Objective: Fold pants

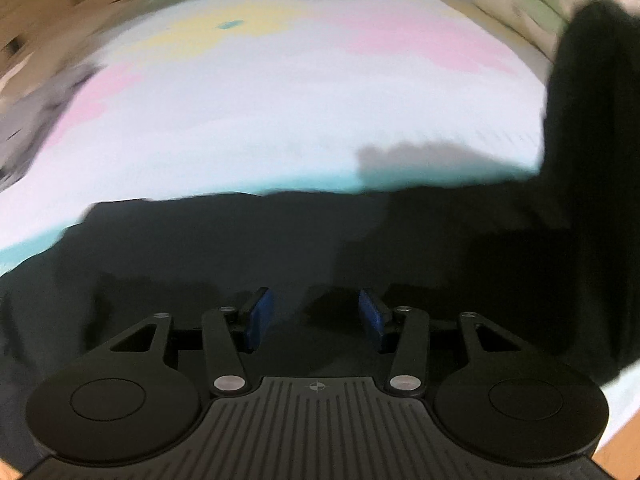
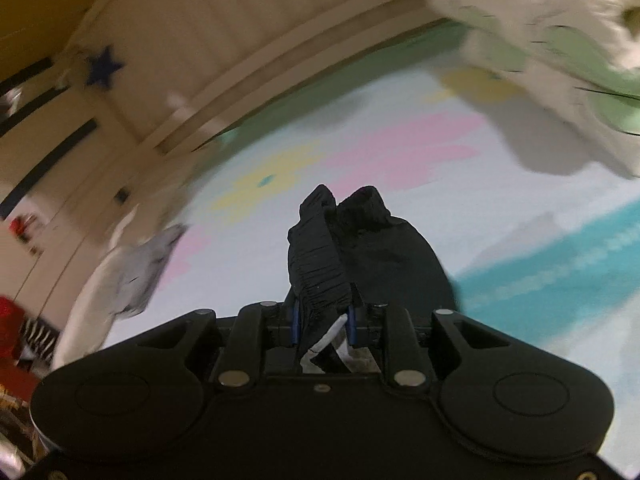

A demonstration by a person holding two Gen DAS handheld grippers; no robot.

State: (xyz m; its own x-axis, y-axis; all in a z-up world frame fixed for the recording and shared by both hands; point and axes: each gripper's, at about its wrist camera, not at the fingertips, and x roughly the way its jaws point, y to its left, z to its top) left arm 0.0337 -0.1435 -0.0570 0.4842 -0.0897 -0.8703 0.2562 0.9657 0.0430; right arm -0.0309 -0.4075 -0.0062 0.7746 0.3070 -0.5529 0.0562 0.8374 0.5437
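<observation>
Right tongs point(image 2: 323, 322) clamped on black fabric pants point(image 2: 352, 248); left tongs point(image 1: 316, 316) spread open, holding nothing.
Gathered elastic waistband bunches up from the right tongs toward 12 o'clock. In the left view, pants point(image 1: 280, 248) lie flat under and ahead of the open tongs on the pastel patterned bed sheet point(image 1: 280, 112), one part rising at 3 o'clock. White-green crumpled cloth point(image 2: 560, 52) at 1 o'clock, right view.
</observation>
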